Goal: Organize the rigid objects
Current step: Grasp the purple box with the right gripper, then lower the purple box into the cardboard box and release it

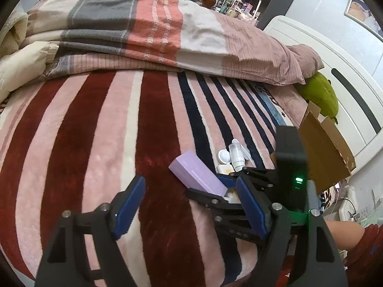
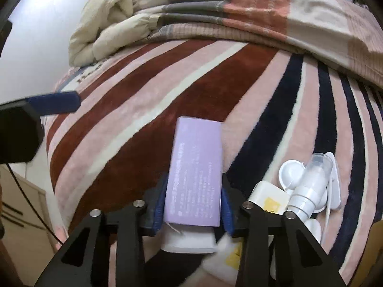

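Observation:
A long lilac box [image 2: 195, 174] is clamped between the blue pads of my right gripper [image 2: 194, 203], held over the striped blanket. It also shows in the left wrist view [image 1: 197, 173], with the right gripper [image 1: 227, 190] around its near end. My left gripper [image 1: 189, 203] is open and empty, hovering over the blanket to the left of the box. A clear-capped white pump bottle [image 2: 311, 186], a small round white case [image 2: 290, 172] and white boxes with yellow labels [image 2: 268, 201] lie in a cluster to the right of the lilac box.
An open cardboard box [image 1: 328, 153] stands at the bed's right edge beside a green plush toy [image 1: 320, 93]. A folded quilt [image 1: 153, 28] and pillows fill the far side of the bed. The white headboard [image 1: 335, 55] lies to the right.

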